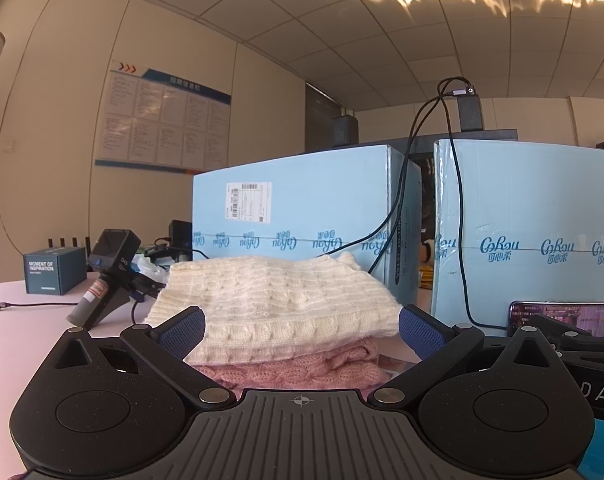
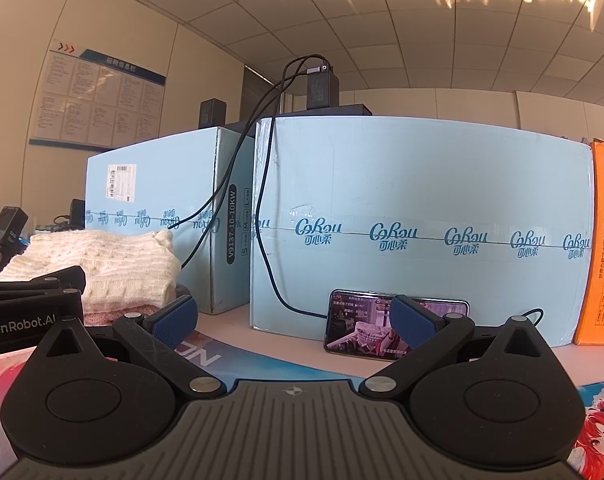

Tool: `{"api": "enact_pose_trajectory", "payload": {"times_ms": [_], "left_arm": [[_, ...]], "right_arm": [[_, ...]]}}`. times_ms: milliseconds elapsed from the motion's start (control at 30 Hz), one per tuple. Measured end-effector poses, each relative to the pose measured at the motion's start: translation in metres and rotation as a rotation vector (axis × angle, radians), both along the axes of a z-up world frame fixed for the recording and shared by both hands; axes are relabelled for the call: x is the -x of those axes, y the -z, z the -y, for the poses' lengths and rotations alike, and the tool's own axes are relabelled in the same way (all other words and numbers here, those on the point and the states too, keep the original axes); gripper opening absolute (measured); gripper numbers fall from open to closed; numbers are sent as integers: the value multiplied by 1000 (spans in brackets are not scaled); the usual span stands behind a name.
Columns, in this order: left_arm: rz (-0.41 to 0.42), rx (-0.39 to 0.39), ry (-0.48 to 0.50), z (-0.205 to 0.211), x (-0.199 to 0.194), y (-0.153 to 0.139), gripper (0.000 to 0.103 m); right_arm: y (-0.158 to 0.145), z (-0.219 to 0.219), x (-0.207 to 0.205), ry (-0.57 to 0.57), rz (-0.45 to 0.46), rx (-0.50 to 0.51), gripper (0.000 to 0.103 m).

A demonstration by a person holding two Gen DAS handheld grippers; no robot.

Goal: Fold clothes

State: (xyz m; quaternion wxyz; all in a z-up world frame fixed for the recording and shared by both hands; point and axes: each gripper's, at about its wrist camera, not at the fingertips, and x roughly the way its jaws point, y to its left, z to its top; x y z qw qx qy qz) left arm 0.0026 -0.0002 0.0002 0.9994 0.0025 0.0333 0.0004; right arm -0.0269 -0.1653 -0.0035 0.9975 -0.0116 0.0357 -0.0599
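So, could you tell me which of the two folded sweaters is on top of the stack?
The cream sweater is on top; the pink sweater lies beneath it.

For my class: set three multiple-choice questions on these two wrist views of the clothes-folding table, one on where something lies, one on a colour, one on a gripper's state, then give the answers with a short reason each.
1. Where does the cream sweater lie?
A. on top of the pink sweater
B. inside a blue box
C. draped over the phone

2. What colour are the two big cartons behind the clothes?
A. orange
B. light blue
C. white

3. In what state is the left gripper?
A. shut on the cream sweater
B. shut on a cable
C. open, holding nothing

Answers:
1 A: the left wrist view shows the cream knit stacked directly on the pink one.
2 B: both cartons show pale blue faces with printed logos.
3 C: its blue fingertips stand wide apart, one at each side of the stack, and nothing is pinched between them.
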Motion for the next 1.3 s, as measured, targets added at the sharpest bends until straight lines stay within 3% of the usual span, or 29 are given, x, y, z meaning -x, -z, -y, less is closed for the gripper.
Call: {"api": "enact_pose_trajectory", "payload": {"times_ms": [900, 1300], "left_arm": [[22, 14, 19, -4, 4, 0, 103], [52, 40, 5, -11, 4, -2, 103]], "right_arm": [[-1, 5, 13, -4, 57, -32, 103], [-2, 3, 18, -87, 31, -53, 103]]}}
